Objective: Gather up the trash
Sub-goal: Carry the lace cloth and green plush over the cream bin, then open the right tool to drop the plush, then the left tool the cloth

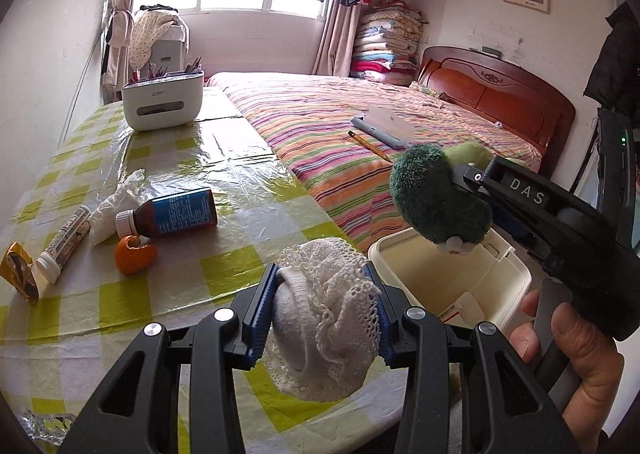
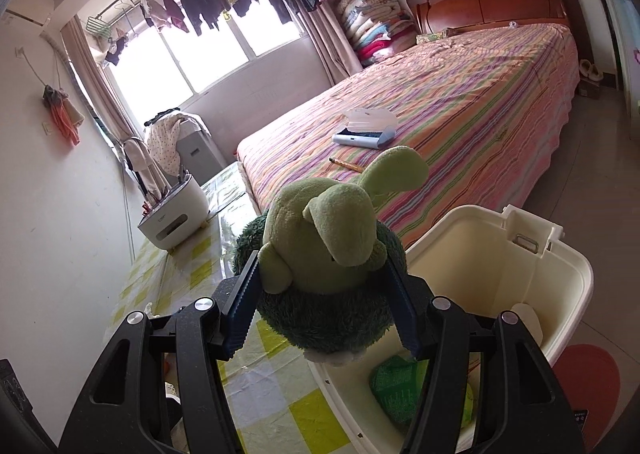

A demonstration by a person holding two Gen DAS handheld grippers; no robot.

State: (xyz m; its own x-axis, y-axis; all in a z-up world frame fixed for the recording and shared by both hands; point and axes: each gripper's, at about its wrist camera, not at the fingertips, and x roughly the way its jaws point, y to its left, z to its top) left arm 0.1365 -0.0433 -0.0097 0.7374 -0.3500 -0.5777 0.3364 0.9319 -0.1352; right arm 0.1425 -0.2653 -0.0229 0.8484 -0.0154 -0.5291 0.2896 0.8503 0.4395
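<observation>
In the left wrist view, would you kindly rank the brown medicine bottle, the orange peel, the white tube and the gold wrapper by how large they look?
1. brown medicine bottle
2. white tube
3. and 4. orange peel and gold wrapper look about alike, and the wrapper lies in the distorted edge of the fisheye view, so I will not separate them.

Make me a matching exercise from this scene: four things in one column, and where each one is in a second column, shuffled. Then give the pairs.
Things
1. green plush toy
2. white lace sock
3. brown medicine bottle
4. pencil

Places
A. lying on its side on the checked tablecloth
B. on the striped bedspread
C. clamped in the right gripper, over the rim of the cream bin
D. clamped in the left gripper, above the table edge

Pairs: 1-C, 2-D, 3-A, 4-B
</observation>
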